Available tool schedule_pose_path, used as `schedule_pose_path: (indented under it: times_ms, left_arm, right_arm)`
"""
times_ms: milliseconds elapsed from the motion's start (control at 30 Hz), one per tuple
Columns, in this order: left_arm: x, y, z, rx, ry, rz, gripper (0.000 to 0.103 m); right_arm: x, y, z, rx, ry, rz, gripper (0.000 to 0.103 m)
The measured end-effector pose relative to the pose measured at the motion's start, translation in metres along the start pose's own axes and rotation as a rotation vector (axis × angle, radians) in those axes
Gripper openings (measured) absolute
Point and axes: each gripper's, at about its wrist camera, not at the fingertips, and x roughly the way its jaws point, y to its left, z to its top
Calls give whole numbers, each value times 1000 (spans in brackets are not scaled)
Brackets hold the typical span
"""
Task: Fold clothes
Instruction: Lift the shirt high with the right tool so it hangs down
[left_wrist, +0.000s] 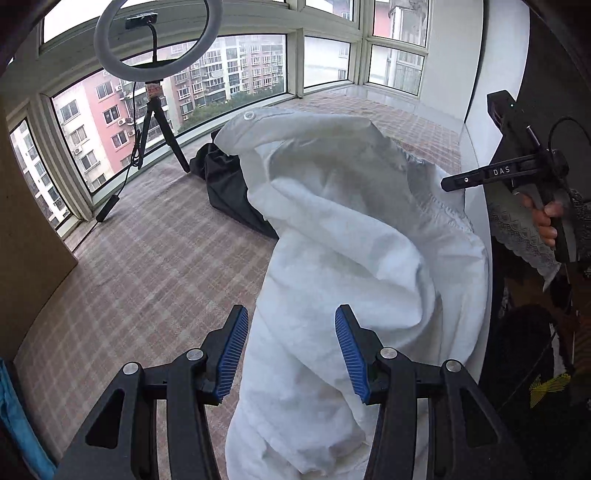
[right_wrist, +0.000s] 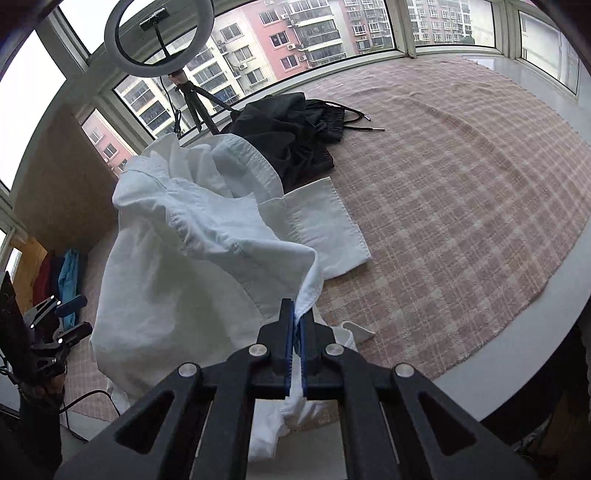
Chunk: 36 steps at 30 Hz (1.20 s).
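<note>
- Windows wrap a pink checked cloth (right_wrist: 461, 206) that covers the work surface; a ring light (left_wrist: 155, 37) on a tripod stands at the far edge, with a dark garment (right_wrist: 291, 136) heaped near it.
- White garment (right_wrist: 177, 266): partly lifted off the cloth, bunched and hanging in loose folds, one flat hemmed panel lying on the cloth beside the dark heap.
- Right gripper (right_wrist: 297, 332): jaws closed tight on a thin edge of the white garment, which trails down between the pads.
- Left gripper (left_wrist: 291, 354): jaws about half open, fabric lying between them but, as far as I can tell, neither pad pressing on it.
- Handling, as I judge it: light, soft, limp cotton-like fabric that sags wherever unsupported; not fragile or slippery, but it will twist.
- Best hold: a stitched hem or the gathered waistband (right_wrist: 251, 162), with the grippers well apart so the fabric hangs flat.
</note>
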Motion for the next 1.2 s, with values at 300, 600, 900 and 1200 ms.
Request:
schedule_pose_path:
  times_ms: [300, 600, 900, 1200]
  left_arm:
    - [22, -16, 17, -29, 87, 103, 47]
    - [20, -13, 24, -78, 73, 106, 47]
    - [-12, -33, 68, -60, -153, 1, 47]
    - [-58, -20, 124, -35, -354, 21, 47]
  right_arm:
    - [48, -38, 5, -87, 66, 78, 41]
    - [-19, -6, 42, -224, -104, 114, 4]
    - [-283, 145, 154, -641, -564, -150, 3]
    - [-420, 258, 175, -784, -802, -330, 3]
